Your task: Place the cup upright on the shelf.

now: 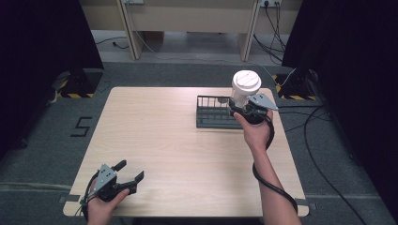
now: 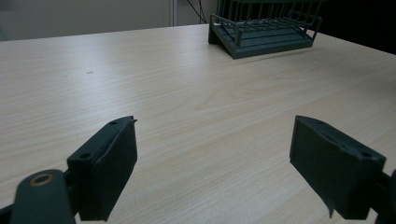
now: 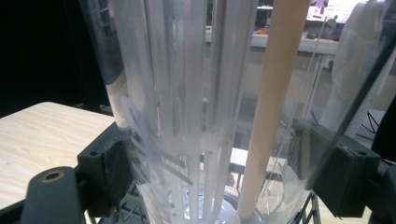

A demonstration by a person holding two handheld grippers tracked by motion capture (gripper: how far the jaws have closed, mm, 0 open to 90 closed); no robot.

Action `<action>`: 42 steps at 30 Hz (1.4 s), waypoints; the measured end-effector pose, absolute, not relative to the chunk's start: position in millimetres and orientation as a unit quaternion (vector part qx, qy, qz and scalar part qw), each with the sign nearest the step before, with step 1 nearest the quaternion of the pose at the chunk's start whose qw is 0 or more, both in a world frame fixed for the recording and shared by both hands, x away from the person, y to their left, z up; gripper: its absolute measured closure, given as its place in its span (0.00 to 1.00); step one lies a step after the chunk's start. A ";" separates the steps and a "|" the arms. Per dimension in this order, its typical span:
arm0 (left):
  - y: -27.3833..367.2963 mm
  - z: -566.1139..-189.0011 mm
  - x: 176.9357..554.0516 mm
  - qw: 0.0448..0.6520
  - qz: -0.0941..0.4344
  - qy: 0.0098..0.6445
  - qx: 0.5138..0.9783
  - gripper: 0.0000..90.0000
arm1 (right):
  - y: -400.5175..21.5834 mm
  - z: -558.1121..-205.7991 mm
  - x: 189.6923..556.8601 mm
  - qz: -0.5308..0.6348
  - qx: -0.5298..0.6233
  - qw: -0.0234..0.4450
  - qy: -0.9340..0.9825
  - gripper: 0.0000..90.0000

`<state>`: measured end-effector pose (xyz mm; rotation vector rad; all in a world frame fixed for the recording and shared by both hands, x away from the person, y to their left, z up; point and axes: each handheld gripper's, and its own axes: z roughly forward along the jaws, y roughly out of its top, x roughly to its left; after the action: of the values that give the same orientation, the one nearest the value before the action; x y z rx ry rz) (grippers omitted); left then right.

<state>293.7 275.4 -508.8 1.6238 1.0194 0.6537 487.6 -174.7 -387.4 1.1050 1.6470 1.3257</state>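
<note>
A clear plastic cup (image 1: 245,86) with a white lid is held upright above the right end of a dark wire rack (image 1: 213,115) at the table's back right. My right gripper (image 1: 241,108) is shut on the cup's lower part. In the right gripper view the ribbed, milky cup wall (image 3: 201,93) sits pressed between both jaws of the right gripper (image 3: 224,177), with rack wires below it. My left gripper (image 1: 130,170) rests open near the front left corner, jaws wide apart with nothing between them. The left gripper view looks past the left gripper (image 2: 212,158) across bare wood to the rack (image 2: 266,32).
The light wooden table (image 1: 187,154) has broad free room in its middle and left. Black curtains flank both sides, and desk legs with cables stand beyond the far edge. Grey carpet with a taped mark lies at the left.
</note>
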 end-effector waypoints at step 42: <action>275.6 -510.0 295.3 0.530 0.269 0.431 0.679 0.16 | -159.3 -403.2 546.1 0.484 0.465 0.357 0.650 0.21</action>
<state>295.3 275.6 -510.0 1.6219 1.0289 0.6416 546.1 -159.3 -403.2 1.1992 1.6783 1.2484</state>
